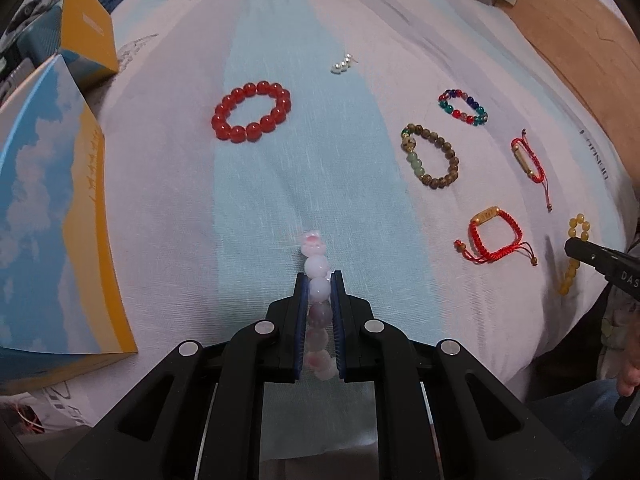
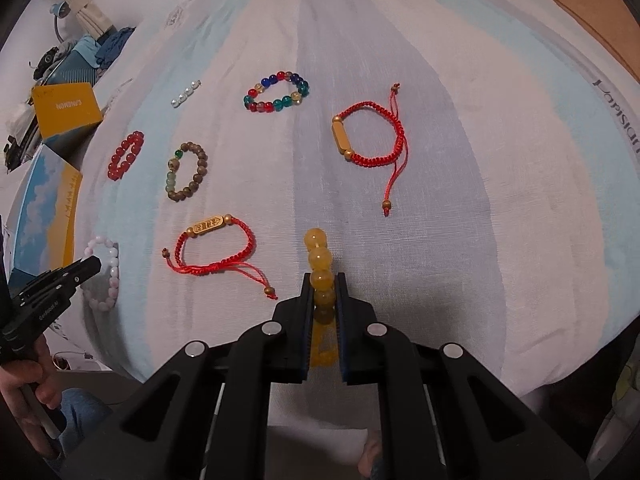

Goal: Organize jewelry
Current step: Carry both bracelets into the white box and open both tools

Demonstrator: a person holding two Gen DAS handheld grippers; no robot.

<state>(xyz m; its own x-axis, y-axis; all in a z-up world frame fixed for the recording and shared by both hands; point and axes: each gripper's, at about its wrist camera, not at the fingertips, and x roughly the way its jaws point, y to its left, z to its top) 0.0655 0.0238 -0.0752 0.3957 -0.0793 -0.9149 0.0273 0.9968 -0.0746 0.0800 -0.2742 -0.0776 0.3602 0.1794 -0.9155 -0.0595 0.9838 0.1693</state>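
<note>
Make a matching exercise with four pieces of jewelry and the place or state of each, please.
Things:
1. pink bead bracelet
2. yellow bead bracelet
3. big red bead bracelet
4. small white pearl piece

States:
A. lies on the cloth, nearest the yellow box
B. in the right gripper
C. lies farthest away on the cloth
D. in the left gripper

Pairs: 1-D, 2-B, 3-A, 4-C

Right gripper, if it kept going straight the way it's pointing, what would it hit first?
Probably bare bedsheet. The right gripper, shut on the yellow bead bracelet, points steeply down at open cloth between the two red cord bracelets; depth is uncertain.
</note>
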